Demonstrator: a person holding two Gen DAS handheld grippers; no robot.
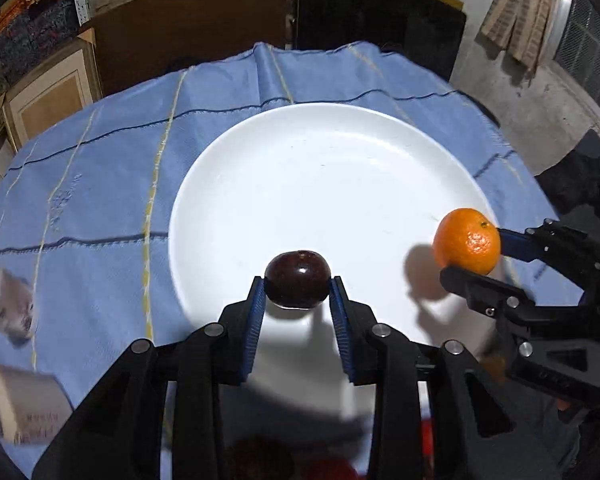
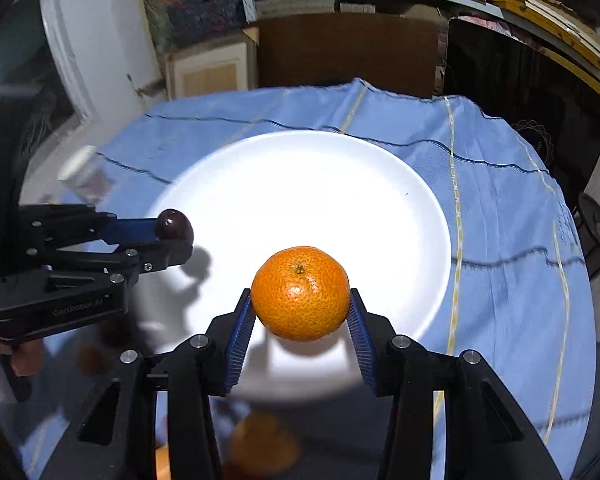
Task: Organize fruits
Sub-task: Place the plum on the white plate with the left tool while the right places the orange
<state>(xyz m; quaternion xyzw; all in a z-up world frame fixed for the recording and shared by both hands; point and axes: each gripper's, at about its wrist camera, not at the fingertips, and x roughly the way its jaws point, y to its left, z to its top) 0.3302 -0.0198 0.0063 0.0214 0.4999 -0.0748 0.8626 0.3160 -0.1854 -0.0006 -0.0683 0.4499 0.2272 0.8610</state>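
My left gripper is shut on a dark purple plum and holds it above the near rim of a large white plate. My right gripper is shut on an orange mandarin above the plate's near side. In the left wrist view the mandarin and right gripper hang over the plate's right edge. In the right wrist view the plum and left gripper are at the plate's left edge. The plate holds nothing.
A blue checked cloth covers the round table. Blurred fruits lie near the front edge, an orange one and reddish ones. A pale jar stands at the left. Shelves, boards and boxes stand behind the table.
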